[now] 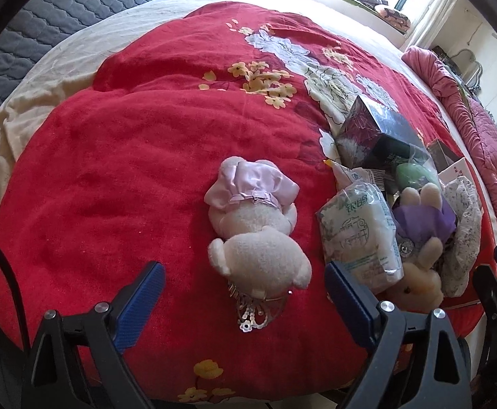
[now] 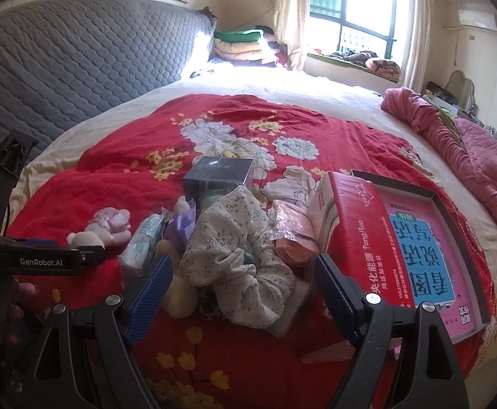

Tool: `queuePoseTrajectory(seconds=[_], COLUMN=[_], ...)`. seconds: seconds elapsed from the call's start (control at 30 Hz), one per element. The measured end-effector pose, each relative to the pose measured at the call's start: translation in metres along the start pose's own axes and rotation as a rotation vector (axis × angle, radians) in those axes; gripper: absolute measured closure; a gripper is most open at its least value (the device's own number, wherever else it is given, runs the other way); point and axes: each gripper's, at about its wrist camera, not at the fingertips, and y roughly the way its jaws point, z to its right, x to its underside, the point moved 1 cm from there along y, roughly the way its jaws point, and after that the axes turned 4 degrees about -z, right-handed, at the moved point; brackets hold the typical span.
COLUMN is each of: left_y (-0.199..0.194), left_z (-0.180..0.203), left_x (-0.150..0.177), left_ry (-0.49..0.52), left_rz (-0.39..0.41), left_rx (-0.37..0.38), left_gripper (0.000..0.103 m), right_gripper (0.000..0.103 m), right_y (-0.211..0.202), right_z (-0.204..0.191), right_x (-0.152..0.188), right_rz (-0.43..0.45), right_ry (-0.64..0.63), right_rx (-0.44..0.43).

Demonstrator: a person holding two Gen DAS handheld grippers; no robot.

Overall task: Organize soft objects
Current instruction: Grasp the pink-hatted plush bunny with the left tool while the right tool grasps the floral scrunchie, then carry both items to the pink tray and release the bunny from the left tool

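A white plush bear in a pink dress point(image 1: 255, 225) lies alone on the red blanket point(image 1: 129, 170), with a small silver crown at its head. My left gripper point(image 1: 245, 293) is open and empty, its blue pads on either side of the bear's head. To the right lie a tissue pack point(image 1: 361, 235), a cream plush rabbit in purple point(image 1: 422, 235) and a floral cloth point(image 1: 463, 228). In the right wrist view my right gripper point(image 2: 241, 283) is open and empty just before the floral cloth point(image 2: 234, 248). The bear point(image 2: 105, 228), tissue pack point(image 2: 142, 242) and a pink bag point(image 2: 296, 231) lie nearby.
A dark box point(image 2: 217, 173) stands behind the pile. A red box point(image 2: 361, 225) and an open tray holding a pink-and-blue book point(image 2: 436, 245) lie at the right. A pink quilt point(image 2: 470, 156) is bunched along the bed's right edge; a grey headboard point(image 2: 77, 61) is behind.
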Motion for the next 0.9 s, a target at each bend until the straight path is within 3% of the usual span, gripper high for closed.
queuePoseTrajectory(seconds=[0.23, 0.3, 0.4, 0.5, 0.57, 0.73, 0.9], left_y=[0.010, 0.012, 0.014, 0.016, 0.016, 0.008, -0.012], left_z=[0.000, 0.001, 0.001, -0.002, -0.004, -0.008, -0.005], left_x=[-0.005, -0.007, -0.008, -0.009, -0.009, -0.009, -0.009], left_ry=[0.011, 0.021, 0.026, 0.016, 0.009, 0.008, 0.020], left_rz=[0.002, 0.008, 0.013, 0.011, 0.010, 0.041, 0.122], left_rx=[0.014, 0.017, 0.026, 0.055, 0.088, 0.143, 0.150], left_gripper=[0.015, 0.018, 0.026, 0.037, 0.051, 0.058, 0.059], right_gripper=[0.018, 0.024, 0.043, 0.063, 0.076, 0.082, 0.088], right_y=[0.019, 0.022, 0.029, 0.034, 0.033, 0.024, 0.010], right_z=[-0.009, -0.009, -0.008, -0.005, -0.004, 0.004, 0.014], right_x=[-0.008, -0.009, -0.012, -0.012, -0.011, -0.011, -0.014], right_rz=[-0.011, -0.008, -0.017, -0.030, -0.027, 0.001, 0.035], right_ry=[-0.014, -0.015, -0.028, -0.026, -0.030, -0.011, 0.018], right_rx=[-0.024, -0.032, -0.029, -0.060, -0.082, -0.131, -0.152])
